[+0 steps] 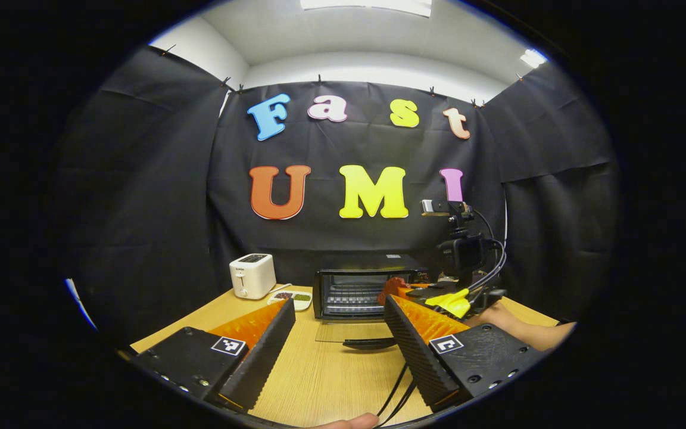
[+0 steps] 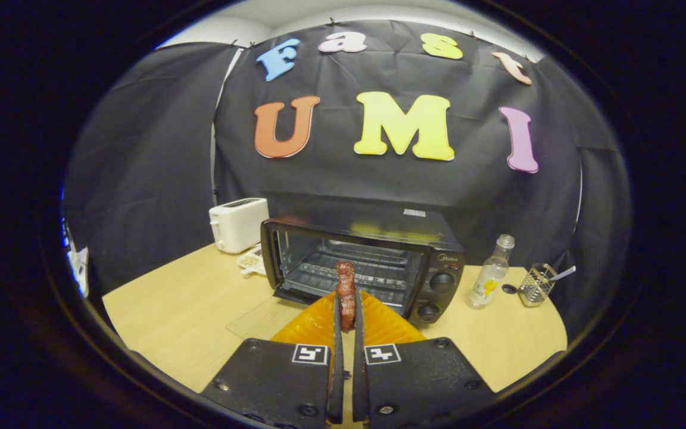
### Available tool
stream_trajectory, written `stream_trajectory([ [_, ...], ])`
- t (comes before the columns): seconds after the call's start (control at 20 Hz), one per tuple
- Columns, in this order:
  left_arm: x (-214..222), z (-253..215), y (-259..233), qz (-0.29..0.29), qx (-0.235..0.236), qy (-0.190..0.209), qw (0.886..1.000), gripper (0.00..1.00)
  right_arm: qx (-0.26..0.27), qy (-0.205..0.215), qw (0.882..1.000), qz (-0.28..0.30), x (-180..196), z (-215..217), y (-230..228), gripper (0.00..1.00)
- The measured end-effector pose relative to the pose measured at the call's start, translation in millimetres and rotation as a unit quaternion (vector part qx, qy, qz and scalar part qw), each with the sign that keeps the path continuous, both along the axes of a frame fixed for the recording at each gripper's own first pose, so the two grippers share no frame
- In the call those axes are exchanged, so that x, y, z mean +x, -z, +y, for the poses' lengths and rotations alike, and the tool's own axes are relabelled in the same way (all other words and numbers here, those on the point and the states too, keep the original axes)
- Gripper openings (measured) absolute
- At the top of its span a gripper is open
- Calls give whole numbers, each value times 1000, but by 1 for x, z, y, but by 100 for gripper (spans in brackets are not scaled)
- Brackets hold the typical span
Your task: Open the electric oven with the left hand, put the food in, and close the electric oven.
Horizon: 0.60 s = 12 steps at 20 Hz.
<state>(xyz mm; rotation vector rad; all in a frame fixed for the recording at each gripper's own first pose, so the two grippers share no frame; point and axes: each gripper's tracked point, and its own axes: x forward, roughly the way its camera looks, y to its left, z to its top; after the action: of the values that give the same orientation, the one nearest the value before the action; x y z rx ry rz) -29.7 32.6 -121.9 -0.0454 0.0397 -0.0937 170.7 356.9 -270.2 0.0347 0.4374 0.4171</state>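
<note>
A: Near first. Left gripper (image 1: 334,339) is hovering low over the worktop (image 1: 331,381), jaws released, nothing between them. A black cable is trailing by it.

B: Right gripper (image 2: 347,316)?

A: Jaws clenched on the food (image 2: 346,293), a reddish strip standing upright between the fingers. It is hanging in front of the electric oven (image 2: 367,268), not inside yet.

B: Oven state?

A: Door (image 2: 259,319) is lying down flat toward the worktop's near edge, rack (image 2: 355,271) exposed. So the opening looks done and the step in hand is putting the food in.

B: How to do it well?

A: My judgement: keep the strip level with the rack, go straight in through the middle of the opening, staying clear of the frame and of the glass door below, then release once the food is resting on the wires. Keep the left gripper near the door handle (image 1: 370,343) for closing.

B: View differences?

A: Right gripper view is showing the oven knobs (image 2: 441,281), a bottle (image 2: 489,271) and a wire holder (image 2: 536,285) toward the worktop's right far edge. Left gripper view is showing the right gripper from outside, with the person's forearm (image 1: 518,328) behind it, plus a dish (image 1: 292,297) beside the toaster (image 1: 252,275) at the far left.
</note>
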Motion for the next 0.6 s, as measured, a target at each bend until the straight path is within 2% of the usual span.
stream_trajectory([
  [0.1,9,11,7,4,-2,-9,1000,96,49,23,998,25,17,18,11,10],
  [0.25,28,34,19,20,-7,-35,999,96,118,63,988,76,46,37,33,10],
  [0.35,38,44,22,25,-10,-47,999,96,169,86,977,101,65,49,45,10],
  [0.5,53,51,25,23,-11,-52,998,96,224,90,962,126,91,69,60,10],
  [0.6,59,52,23,19,-15,-52,998,96,282,93,943,151,106,82,67,10],
])
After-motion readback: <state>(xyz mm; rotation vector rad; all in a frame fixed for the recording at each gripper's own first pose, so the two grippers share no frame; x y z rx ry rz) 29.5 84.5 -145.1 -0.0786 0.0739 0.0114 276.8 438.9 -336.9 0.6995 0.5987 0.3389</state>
